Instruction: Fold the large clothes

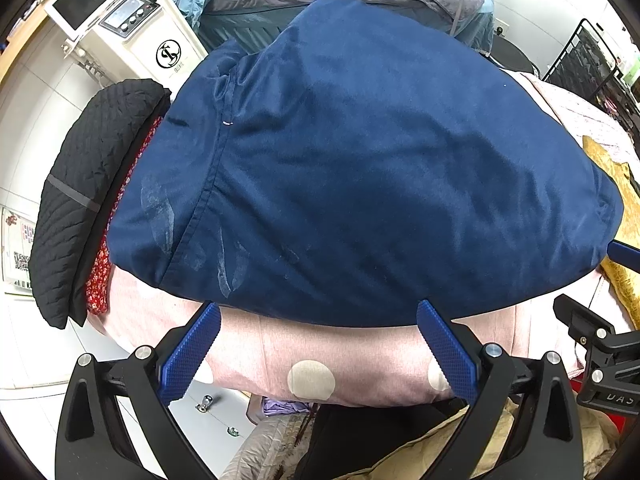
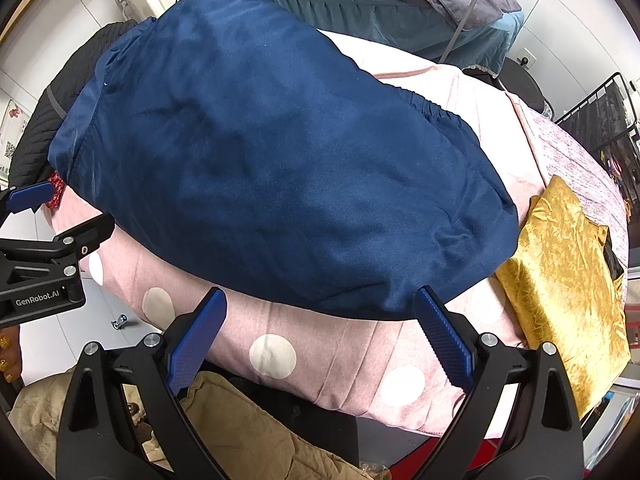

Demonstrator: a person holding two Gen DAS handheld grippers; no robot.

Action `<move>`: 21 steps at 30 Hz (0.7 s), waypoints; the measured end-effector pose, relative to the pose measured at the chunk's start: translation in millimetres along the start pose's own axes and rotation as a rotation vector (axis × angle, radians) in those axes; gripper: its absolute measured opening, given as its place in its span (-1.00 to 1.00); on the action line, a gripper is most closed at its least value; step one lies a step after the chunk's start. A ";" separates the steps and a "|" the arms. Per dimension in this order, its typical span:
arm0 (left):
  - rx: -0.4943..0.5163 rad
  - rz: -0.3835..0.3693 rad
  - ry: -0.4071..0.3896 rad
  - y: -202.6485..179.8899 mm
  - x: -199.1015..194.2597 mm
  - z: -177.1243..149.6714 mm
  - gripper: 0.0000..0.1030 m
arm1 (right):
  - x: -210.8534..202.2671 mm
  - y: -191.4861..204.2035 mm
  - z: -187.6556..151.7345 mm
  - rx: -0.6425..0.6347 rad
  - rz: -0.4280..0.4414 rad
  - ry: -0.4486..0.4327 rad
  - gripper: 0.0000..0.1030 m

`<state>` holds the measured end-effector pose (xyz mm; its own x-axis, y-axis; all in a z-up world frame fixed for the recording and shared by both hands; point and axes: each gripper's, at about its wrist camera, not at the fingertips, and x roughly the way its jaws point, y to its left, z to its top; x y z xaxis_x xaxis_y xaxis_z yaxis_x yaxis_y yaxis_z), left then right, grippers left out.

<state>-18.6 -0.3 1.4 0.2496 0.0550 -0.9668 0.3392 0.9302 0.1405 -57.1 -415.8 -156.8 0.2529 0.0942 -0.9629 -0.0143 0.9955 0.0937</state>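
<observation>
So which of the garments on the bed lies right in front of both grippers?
The big navy blue one, spread across the middle. The black quilted one lies at the left edge and the gold one at the right edge.

A bare strip of the pink dotted sheet (image 1: 264, 344) runs along the near edge, in front of the folded blue garment (image 1: 360, 168), which fills the middle. On its left a black quilted jacket (image 1: 80, 184) and a red floral cloth (image 1: 102, 264) crowd the edge. On the right a gold cloth (image 2: 560, 272) lies just beside the garment. More bare sheet shows beyond its far right side.
</observation>
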 end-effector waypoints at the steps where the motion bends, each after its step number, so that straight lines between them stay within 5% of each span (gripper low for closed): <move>1: 0.000 0.000 0.002 -0.3 0.1 -0.2 0.87 | 0.1 -0.3 0.0 0.000 0.000 0.002 0.82; 21: -0.013 -0.003 0.020 10.0 10.9 4.8 0.87 | 0.9 -5.6 7.0 0.005 0.025 -0.031 0.82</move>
<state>-8.1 7.9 -6.7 0.2306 0.0592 -0.9712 0.3281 0.9350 0.1349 -50.0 -421.4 -156.4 0.2822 0.1185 -0.9520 -0.0157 0.9928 0.1189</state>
